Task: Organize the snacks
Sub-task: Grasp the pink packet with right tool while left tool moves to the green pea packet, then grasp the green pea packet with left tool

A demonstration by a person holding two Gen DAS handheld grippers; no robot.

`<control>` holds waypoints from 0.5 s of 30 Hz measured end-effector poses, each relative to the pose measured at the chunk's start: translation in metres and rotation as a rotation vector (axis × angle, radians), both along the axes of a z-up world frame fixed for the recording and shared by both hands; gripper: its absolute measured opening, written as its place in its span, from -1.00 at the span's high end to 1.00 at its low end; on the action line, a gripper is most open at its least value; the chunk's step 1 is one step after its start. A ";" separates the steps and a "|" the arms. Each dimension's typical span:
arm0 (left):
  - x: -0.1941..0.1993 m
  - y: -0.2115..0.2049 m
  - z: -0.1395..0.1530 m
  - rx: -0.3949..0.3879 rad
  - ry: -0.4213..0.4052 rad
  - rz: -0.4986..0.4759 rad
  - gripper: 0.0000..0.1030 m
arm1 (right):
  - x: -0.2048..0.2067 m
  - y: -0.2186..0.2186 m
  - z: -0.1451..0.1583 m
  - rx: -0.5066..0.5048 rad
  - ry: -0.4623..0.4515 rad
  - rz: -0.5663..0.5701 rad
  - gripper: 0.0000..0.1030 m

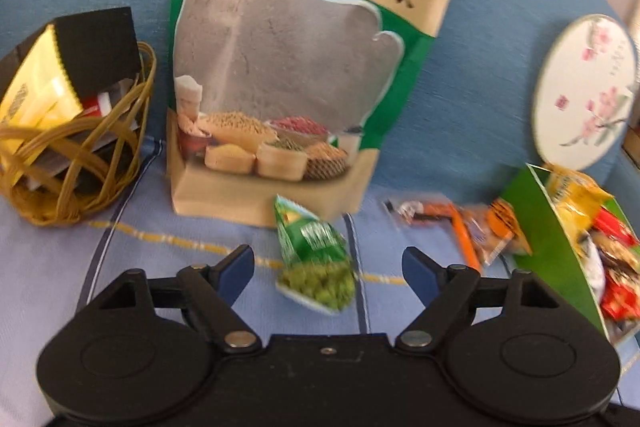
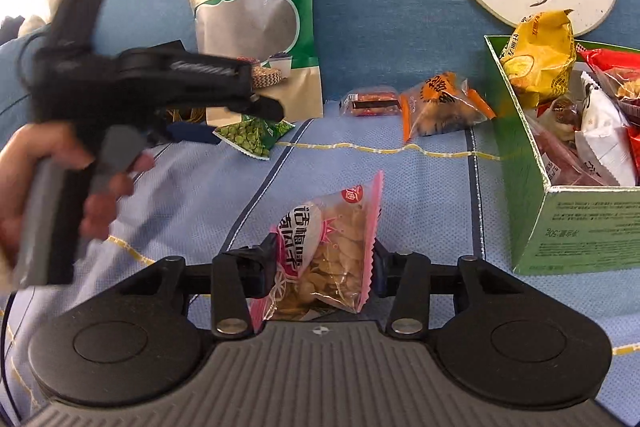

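Spread over a pale blue woven cloth (image 2: 168, 195), snacks are seen; a pink-edged clear packet (image 2: 332, 247) is clamped by the right gripper (image 2: 320, 267), while the left gripper (image 1: 328, 263) is held apart.

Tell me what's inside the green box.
The green box holds loose snack packets: a yellow one sticking up at the back, red ones, a white one and some brownish ones. Whatever lies below that top layer is covered.

A blue upholstered backrest (image 2: 380, 39) rises behind a paler blue cloth (image 2: 192, 187) with yellow stitching.
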State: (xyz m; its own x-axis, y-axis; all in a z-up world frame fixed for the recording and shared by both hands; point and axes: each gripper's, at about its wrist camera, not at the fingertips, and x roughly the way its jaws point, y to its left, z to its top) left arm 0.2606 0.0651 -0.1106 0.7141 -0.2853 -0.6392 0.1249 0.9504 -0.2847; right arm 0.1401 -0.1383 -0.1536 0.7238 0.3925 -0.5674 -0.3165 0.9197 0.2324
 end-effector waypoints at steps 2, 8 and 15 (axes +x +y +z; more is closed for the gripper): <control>0.008 0.000 -0.004 0.010 0.013 0.013 -0.86 | 0.001 -0.001 -0.001 0.000 0.004 0.004 -0.55; 0.018 0.000 -0.006 0.026 0.015 0.015 -0.77 | -0.002 -0.001 -0.003 -0.017 0.018 -0.001 -0.90; 0.022 -0.008 -0.008 0.050 0.012 0.005 0.17 | 0.002 0.002 -0.004 -0.022 -0.004 0.001 -0.55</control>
